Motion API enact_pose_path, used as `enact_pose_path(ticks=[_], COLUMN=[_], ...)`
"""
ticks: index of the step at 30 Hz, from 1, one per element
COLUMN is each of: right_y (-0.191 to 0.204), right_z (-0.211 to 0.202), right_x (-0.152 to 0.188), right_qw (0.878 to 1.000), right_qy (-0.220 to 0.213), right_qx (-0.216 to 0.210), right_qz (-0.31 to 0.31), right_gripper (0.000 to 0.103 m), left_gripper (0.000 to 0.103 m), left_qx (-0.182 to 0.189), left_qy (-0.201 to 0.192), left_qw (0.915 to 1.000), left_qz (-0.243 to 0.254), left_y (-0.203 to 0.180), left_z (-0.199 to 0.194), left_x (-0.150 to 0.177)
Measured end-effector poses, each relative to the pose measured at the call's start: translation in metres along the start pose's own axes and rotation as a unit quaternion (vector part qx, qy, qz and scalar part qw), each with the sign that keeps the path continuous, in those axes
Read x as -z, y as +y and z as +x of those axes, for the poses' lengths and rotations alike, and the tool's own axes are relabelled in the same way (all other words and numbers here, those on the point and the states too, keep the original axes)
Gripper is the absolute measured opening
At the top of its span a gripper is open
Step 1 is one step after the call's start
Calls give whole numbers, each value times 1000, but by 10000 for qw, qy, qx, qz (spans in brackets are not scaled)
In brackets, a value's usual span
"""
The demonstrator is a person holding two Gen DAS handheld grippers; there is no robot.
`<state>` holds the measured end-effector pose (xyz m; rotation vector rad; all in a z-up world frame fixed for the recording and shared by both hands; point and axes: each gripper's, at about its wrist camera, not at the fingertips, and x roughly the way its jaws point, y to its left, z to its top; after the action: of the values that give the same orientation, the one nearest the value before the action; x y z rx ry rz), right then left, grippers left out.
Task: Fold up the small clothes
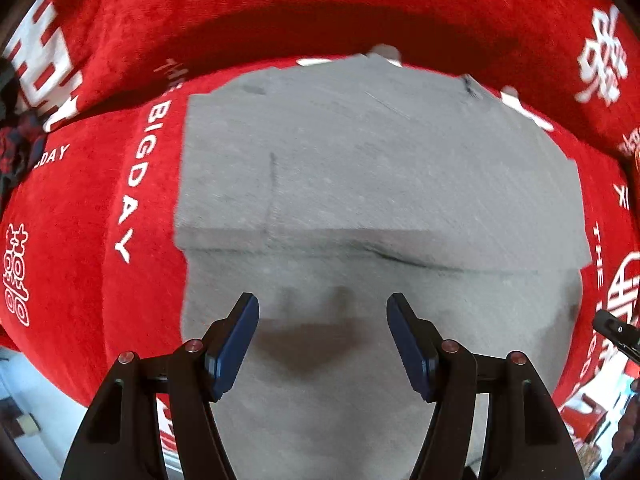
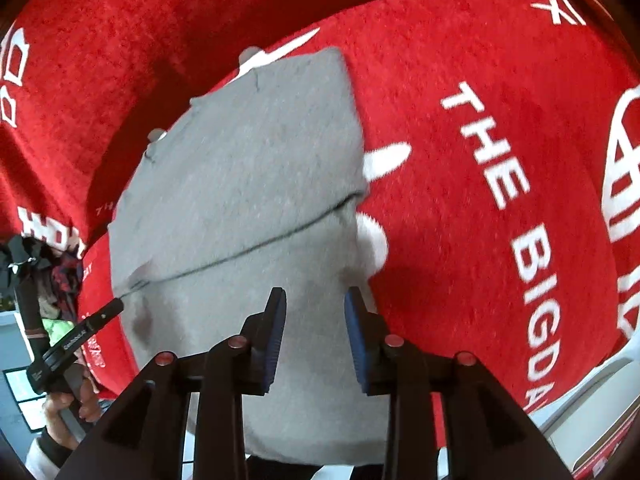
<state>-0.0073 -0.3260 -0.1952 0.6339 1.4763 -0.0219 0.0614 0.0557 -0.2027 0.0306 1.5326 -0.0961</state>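
Left wrist view shows your folded grey knit garment (image 1: pixel 360 184) lying flat on the red plush cover printed with white lettering (image 1: pixel 132 184), its upper layer ending in a straight folded edge across the middle, a lower layer spreading beneath toward you. A thin seam line runs down its left part. Your left gripper (image 1: pixel 322 344) hangs above the cloth with blue-padded fingers (image 1: pixel 234 348) spread wide, gripping nothing. From the right wrist view, your right gripper (image 2: pixel 315 336) hovers over the garment's near edge, jaws narrowly parted and empty.
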Motion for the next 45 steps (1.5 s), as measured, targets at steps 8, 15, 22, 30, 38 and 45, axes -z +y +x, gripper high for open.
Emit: enact_pose_path(ticks=[8, 15, 22, 30, 38, 45], right_y=[-13, -25, -24, -11, 7, -10], right_z=[-1, -4, -4, 6, 6, 17], right_x=[5, 3, 11, 47, 109, 152], right_qw=[9994, 9969, 9917, 9913, 9929, 9966], right_qy=[262, 533, 667, 713, 660, 665], right_qx=[-178, -370, -528, -431, -232, -147], right_qz=[-117, -437, -960, -1015, -966, -473], right_gripper=[40, 55, 78, 78, 78, 78], left_gripper=[100, 101, 101, 101, 101, 101], left_qx=[-282, -453, -232, -192, 278, 577], left_qy=[-186, -181, 3, 144, 184, 395], left_qw=[9994, 9984, 9979, 9984, 9970, 9952], left_qz=[47, -269, -605, -518, -703, -687], left_y=[-40, -68, -73, -36, 40, 83], left_z=[-12, -14, -11, -10, -15, 11], left_x=[14, 34, 67, 112, 178, 215])
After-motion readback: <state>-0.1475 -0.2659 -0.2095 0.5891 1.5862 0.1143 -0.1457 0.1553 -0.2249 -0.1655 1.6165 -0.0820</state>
